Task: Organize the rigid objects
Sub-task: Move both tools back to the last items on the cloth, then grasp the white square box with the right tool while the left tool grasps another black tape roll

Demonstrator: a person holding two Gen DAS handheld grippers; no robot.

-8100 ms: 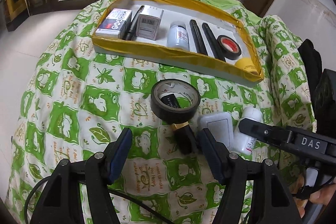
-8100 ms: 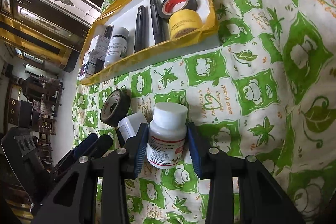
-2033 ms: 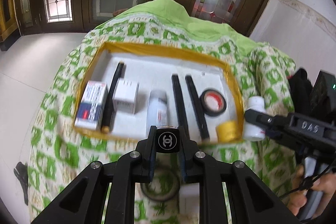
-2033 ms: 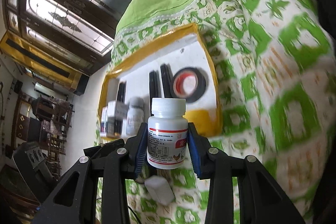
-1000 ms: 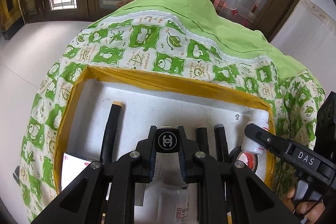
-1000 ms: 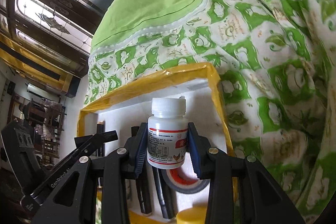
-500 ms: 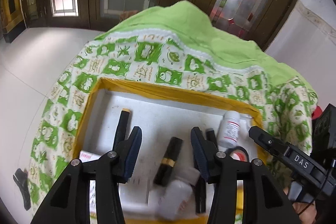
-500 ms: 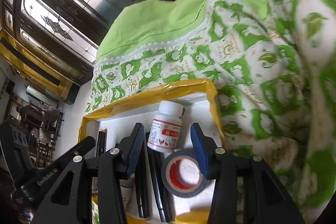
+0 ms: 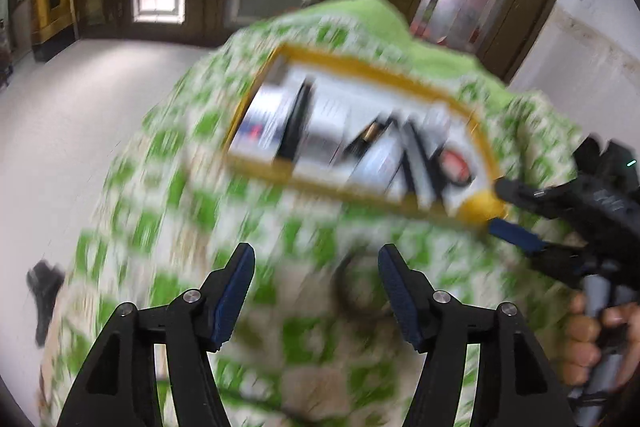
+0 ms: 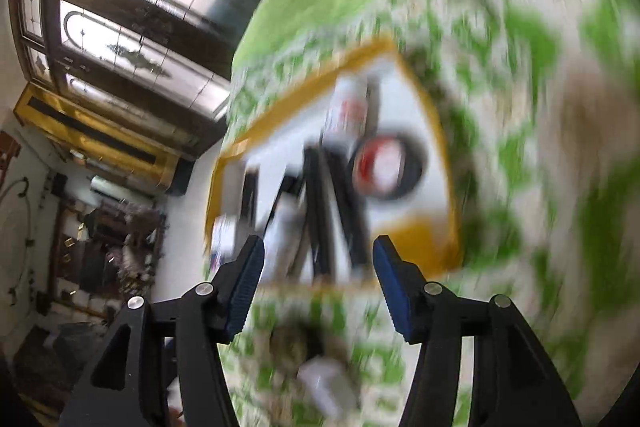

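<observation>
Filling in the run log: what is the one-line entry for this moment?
left gripper: open, empty | right gripper: open, empty, jaws just opened | white bottle: in yellow-rimmed tray | lipstick: in tray | view: blurred

Blurred cloth (image 9: pixel 192 235) before the crowded tray (image 9: pixel 362 71) seems mostly passable.

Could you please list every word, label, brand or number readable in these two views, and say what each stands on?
None can be read; both views are motion-blurred.
White bottle in the yellow-rimmed tray: a red-and-white label, lettering too blurred.
Box at the tray's left end: red and blue print, too blurred.
Right gripper body: pale marking, unreadable.
Left gripper: no marking visible.
</observation>
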